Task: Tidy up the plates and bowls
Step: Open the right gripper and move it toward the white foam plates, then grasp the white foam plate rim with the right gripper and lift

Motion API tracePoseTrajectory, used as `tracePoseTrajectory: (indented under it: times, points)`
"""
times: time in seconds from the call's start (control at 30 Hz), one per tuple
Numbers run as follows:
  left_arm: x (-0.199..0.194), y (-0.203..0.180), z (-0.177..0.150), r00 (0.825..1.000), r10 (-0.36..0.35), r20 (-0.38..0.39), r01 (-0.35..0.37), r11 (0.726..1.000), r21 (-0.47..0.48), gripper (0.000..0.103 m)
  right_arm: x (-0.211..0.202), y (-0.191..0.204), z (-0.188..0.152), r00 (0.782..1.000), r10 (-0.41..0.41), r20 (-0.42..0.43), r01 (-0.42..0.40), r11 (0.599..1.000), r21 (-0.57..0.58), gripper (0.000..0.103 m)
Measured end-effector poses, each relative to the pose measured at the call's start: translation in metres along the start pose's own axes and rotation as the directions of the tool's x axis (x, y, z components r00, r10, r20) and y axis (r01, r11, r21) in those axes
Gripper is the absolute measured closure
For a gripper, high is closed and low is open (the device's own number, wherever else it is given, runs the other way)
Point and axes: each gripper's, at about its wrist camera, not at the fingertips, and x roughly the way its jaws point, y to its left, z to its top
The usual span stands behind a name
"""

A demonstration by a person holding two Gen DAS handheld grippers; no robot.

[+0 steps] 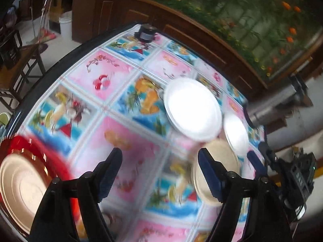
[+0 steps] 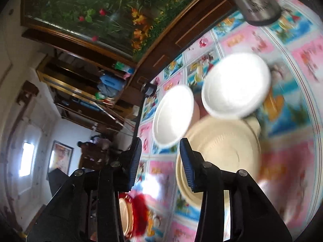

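Two white plates (image 1: 192, 109) (image 1: 236, 134) lie side by side on the patterned tablecloth, with a beige plate (image 1: 220, 171) just in front of them. A red fluted tray (image 1: 38, 151) at the lower left holds another beige plate (image 1: 22, 189). My left gripper (image 1: 160, 158) hovers open above bare cloth, its right finger overlapping the beige plate. In the right wrist view my right gripper (image 2: 160, 153) is open with nothing between its fingers, near the rim of the beige plate (image 2: 224, 149), below the white plates (image 2: 173, 115) (image 2: 236, 84). The red tray (image 2: 139, 211) shows beneath it.
The round table has a dark rim (image 1: 60, 64). A small black device (image 1: 146, 32) sits at its far edge. A grey metal tube (image 2: 256, 2) hangs over the table. A wooden cabinet (image 1: 181, 32), a white bucket (image 1: 65, 26) and a wooden chair (image 1: 18, 66) stand around.
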Motion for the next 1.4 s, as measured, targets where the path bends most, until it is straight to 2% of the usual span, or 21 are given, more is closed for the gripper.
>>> tracePoseTrajectory:
  times: [0.2, 0.3, 0.4, 0.53, 0.73, 0.8, 0.97, 1.03, 1.1, 1.17, 1.23, 1.3, 1.4]
  points:
    - [0.046, 0.009, 0.040, 0.999, 0.048, -0.021, -0.049, 0.996, -0.081, 0.026, 0.050, -0.010, 0.024, 0.997, -0.047, -0.057, 0.050, 0.998, 0.037, 0.063]
    - [0.061, 0.014, 0.049, 0.999, 0.043, -0.031, -0.046, 0.992, -0.116, 0.026, 0.067, -0.015, 0.030, 0.993, -0.081, -0.086, 0.085, 0.996, 0.034, 0.064]
    - [0.073, 0.012, 0.053, 0.997, 0.052, -0.050, -0.057, 0.992, -0.110, 0.026, 0.074, -0.018, 0.033, 0.987, -0.139, -0.083, 0.141, 0.990, 0.020, 0.064]
    - [0.081, 0.010, 0.058, 0.998, 0.060, -0.037, -0.064, 0.992, -0.107, 0.026, 0.080, -0.023, 0.038, 0.979, -0.187, -0.084, 0.189, 0.982, 0.012, 0.064]
    - [0.100, 0.007, 0.062, 0.996, 0.046, -0.077, -0.054, 0.993, -0.104, 0.026, 0.094, -0.027, 0.042, 0.971, -0.217, -0.100, 0.220, 0.976, 0.011, 0.064]
    - [0.105, 0.006, 0.062, 0.996, 0.028, -0.086, -0.038, 0.993, -0.110, 0.026, 0.097, -0.027, 0.043, 0.974, -0.205, -0.100, 0.208, 0.978, 0.014, 0.064]
    - [0.110, -0.002, 0.061, 0.997, 0.041, -0.071, -0.046, 0.996, -0.078, 0.028, 0.105, -0.027, 0.043, 0.973, -0.211, -0.097, 0.212, 0.977, 0.003, 0.064]
    - [0.109, -0.005, 0.060, 0.997, 0.059, -0.052, -0.061, 0.997, -0.052, 0.032, 0.107, -0.026, 0.042, 0.973, -0.213, -0.092, 0.214, 0.977, -0.004, 0.064]
    - [0.109, -0.009, 0.059, 0.996, 0.075, -0.052, -0.077, 0.997, -0.032, 0.050, 0.107, -0.024, 0.041, 0.972, -0.217, -0.090, 0.217, 0.976, -0.015, 0.065]
    - [0.108, -0.011, 0.058, 0.995, 0.079, -0.054, -0.080, 0.997, -0.021, 0.064, 0.108, -0.023, 0.040, 0.970, -0.224, -0.091, 0.222, 0.975, -0.027, 0.073]
    - [0.107, -0.015, 0.057, 0.995, 0.092, -0.048, -0.092, 0.996, -0.002, 0.072, 0.110, -0.024, 0.038, 0.968, -0.233, -0.095, 0.231, 0.972, -0.034, 0.083]
    - [0.107, -0.017, 0.056, 0.994, 0.097, -0.044, -0.096, 0.995, 0.011, 0.086, 0.111, -0.025, 0.038, 0.967, -0.236, -0.095, 0.233, 0.972, -0.040, 0.087]
    - [0.106, -0.019, 0.056, 0.995, 0.096, -0.038, -0.095, 0.995, 0.023, 0.095, 0.112, -0.025, 0.036, 0.966, -0.242, -0.091, 0.238, 0.970, -0.055, 0.091]
